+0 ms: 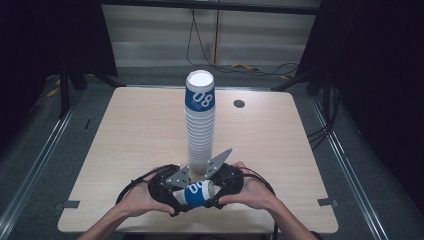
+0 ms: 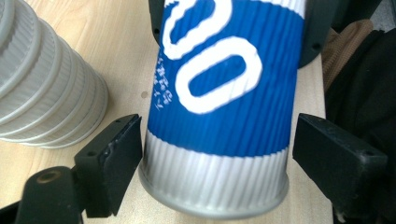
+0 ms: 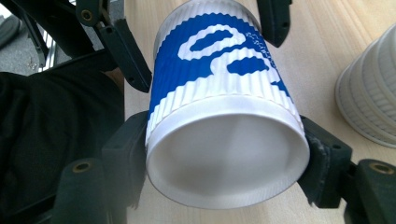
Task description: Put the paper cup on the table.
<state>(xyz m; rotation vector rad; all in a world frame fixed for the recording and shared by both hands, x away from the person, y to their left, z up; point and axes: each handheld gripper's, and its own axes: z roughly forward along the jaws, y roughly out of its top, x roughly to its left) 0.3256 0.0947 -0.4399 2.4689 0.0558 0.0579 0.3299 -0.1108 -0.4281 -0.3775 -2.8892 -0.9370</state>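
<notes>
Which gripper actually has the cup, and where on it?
The right gripper clamps the lying cup at its mouth rim. The left gripper straddles its base end, open.

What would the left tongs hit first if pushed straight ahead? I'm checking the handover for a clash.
Probably the right tongs, clamped on the far end of the cup lying between the open left tongs. Depth is hard to judge, so the cup may just slide deeper first.
</notes>
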